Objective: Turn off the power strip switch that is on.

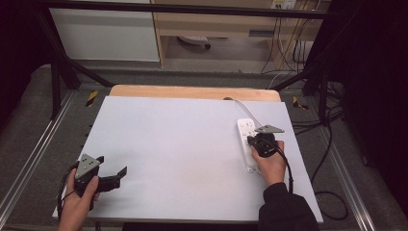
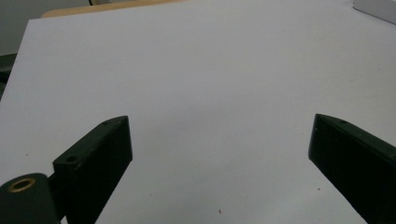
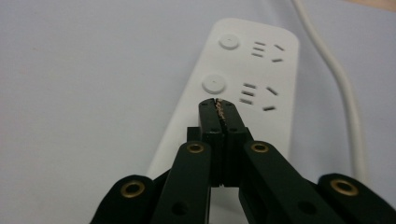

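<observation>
Nearest the lens in the right gripper view, the right gripper (image 3: 218,103) rises from the bottom centre with its two black jaws clenched together, nothing between them. Their tips sit over a white power strip (image 3: 261,70), just below the second round button (image 3: 214,84) from the top; whether they touch the strip cannot be told. A white cord (image 3: 343,88) runs down the right side of that frame beside the strip.

In the high view the strip (image 1: 245,132) lies at centre right of the white sheet (image 1: 183,139), its cord (image 1: 250,109) leading toward the upper edge. The right gripper (image 1: 251,140) is over the strip's lower half, held by the right hand (image 1: 270,163).

The left gripper (image 1: 113,172) is at the lower left of the high view, in the left hand (image 1: 79,199). Its jaws are spread wide and released, with bare sheet (image 2: 201,93) between them in the left gripper view.
</observation>
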A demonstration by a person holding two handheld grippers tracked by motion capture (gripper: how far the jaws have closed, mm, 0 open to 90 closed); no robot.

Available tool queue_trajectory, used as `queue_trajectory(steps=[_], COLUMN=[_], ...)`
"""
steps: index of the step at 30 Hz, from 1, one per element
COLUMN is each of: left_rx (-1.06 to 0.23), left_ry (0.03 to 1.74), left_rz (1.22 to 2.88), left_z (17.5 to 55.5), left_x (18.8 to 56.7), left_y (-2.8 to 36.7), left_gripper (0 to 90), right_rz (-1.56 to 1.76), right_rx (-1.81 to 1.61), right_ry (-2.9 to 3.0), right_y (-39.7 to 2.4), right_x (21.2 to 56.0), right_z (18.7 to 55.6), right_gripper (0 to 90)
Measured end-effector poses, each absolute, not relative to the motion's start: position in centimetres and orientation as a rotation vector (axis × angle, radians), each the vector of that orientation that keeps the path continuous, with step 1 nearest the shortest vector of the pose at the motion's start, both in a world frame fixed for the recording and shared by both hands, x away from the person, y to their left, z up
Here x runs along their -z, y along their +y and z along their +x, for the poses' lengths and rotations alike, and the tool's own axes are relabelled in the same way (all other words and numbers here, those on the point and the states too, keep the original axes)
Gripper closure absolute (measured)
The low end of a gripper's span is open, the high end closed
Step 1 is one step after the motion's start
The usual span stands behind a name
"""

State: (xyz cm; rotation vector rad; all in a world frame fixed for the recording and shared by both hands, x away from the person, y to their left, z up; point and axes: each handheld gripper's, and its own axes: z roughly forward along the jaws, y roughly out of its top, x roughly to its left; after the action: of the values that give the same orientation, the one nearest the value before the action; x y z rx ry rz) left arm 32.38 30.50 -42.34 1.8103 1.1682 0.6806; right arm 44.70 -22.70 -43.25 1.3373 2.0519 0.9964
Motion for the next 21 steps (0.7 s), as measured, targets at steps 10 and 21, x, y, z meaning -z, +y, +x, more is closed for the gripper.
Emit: queue_trajectory(steps=[10, 21], left_rx=[-0.680, -0.679], left_ry=[1.170, 1.167], left_rz=[1.809, 1.809], left_z=[32.4, 32.4], left_x=[42.4, 42.3], left_y=[30.5, 30.5], left_gripper=[6.1, 6.1], right_rz=[1.357, 1.363], right_rx=[-1.105, -1.156], right_ry=[1.962, 1.943], right_y=[-24.0, -23.9], right_x=[42.6, 42.0], right_z=[44.4, 44.2], right_gripper=[90.0, 85.0])
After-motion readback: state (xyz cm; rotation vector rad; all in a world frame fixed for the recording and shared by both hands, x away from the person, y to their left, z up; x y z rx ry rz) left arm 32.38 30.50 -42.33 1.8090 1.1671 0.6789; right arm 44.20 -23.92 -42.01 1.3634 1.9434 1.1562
